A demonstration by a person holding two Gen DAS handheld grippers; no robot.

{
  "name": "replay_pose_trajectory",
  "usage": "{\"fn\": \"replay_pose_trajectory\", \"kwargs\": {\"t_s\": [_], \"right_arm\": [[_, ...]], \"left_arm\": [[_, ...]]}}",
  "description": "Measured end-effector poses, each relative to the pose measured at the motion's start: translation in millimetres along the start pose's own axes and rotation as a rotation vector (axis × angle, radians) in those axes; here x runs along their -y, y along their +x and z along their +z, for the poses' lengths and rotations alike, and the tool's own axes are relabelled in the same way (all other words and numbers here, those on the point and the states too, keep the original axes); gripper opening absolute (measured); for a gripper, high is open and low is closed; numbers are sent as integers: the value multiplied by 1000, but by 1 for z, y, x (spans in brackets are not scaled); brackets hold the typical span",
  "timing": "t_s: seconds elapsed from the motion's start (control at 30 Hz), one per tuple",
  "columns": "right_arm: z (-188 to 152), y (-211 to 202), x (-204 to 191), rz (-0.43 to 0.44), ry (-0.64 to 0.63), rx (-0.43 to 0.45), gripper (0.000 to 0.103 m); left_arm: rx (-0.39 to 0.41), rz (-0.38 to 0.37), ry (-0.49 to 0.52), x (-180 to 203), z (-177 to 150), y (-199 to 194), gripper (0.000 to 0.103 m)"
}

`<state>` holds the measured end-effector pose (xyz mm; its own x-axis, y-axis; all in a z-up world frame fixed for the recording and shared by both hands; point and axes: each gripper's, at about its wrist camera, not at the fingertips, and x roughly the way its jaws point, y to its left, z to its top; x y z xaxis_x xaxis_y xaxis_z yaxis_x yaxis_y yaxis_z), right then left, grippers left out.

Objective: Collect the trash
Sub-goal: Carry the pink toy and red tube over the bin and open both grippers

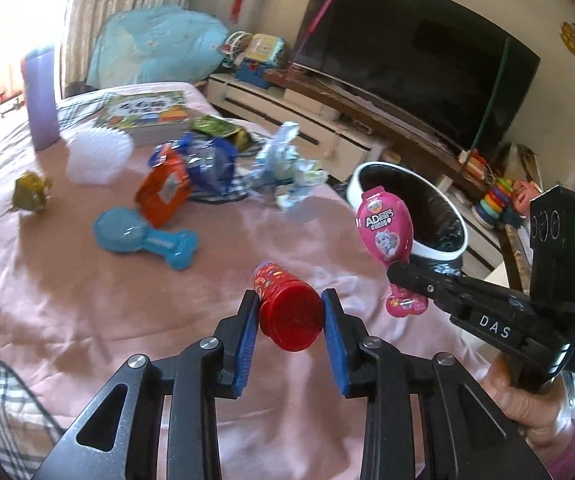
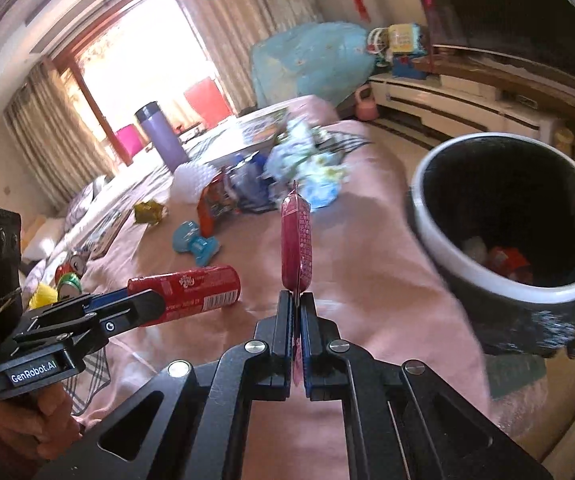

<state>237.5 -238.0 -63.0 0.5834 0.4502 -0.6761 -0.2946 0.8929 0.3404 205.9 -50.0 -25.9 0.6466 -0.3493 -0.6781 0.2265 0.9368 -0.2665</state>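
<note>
Left wrist: left claw tilted down, clamping red tube.

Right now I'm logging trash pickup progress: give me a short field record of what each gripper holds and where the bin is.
left gripper: shut on the red snack tube, lifted over the pink bedspread
right gripper: shut on the pink blister pack, by its lower edge
trash bin: beside the bed, open, some trash inside
left on bed: blue blister pack, orange wrapper, crumpled light-blue wrapper
</note>
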Motion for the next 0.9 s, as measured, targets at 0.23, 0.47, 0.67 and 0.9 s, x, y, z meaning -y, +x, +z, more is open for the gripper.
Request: {"fn": "replay_pose_trajectory", "kwargs": {"t_s": [0.23,0.47,0.67,0.9], "right_arm": [[3,-22,24,-34,39,47,3],[11,-39,53,-72,84,90,3],[20,-50,76,-101,110,119,3],[30,-55,103,-136,145,133,3]], "left_arm": [[13,-27,45,23,15,12,29],[30,-59,85,41,31,28,29],[47,-83,116,56,47,47,29],[59,-115,137,77,69,74,29]]}}
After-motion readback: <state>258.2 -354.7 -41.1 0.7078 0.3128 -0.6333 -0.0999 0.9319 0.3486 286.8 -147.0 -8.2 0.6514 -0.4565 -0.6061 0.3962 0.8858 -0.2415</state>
